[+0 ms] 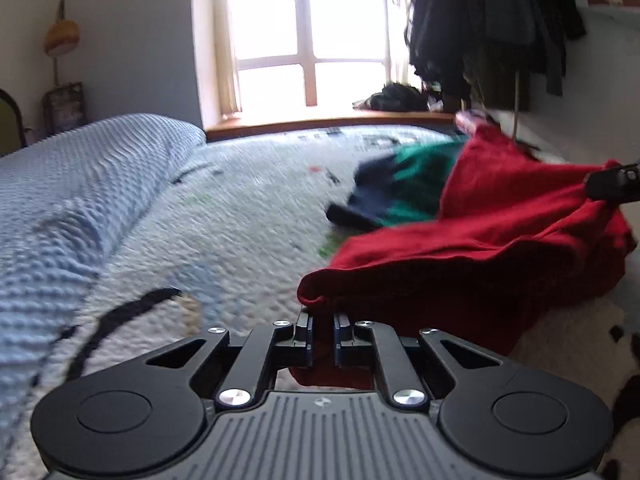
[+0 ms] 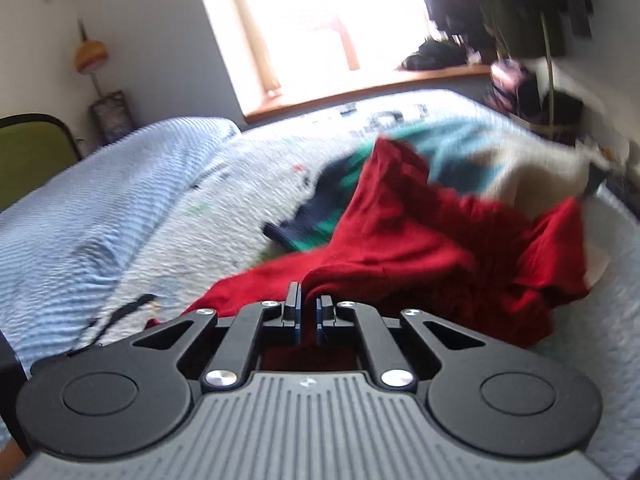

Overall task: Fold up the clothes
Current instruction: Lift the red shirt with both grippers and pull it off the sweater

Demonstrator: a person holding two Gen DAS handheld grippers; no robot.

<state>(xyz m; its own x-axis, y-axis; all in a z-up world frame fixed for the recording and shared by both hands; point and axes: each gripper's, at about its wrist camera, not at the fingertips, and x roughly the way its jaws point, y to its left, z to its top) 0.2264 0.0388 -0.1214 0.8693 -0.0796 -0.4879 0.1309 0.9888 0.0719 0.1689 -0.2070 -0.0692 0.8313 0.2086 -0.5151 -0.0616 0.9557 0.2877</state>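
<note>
Only the right wrist view shows a cream garment [image 2: 532,172] – both angled downward, left tool [image 1: 322,320] and right tool [image 2: 308,304] clench the red garment [image 1: 500,232] over the bed [image 1: 240,216].

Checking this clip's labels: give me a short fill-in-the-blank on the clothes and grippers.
1. Both hand-held grippers are shut on the ____ garment.
2. The left hand-held gripper pinches the garment's ____.
3. Behind it lies a navy and ____ garment.
4. The clothes lie on a ____.

Missing: red; edge; green; bed
</note>
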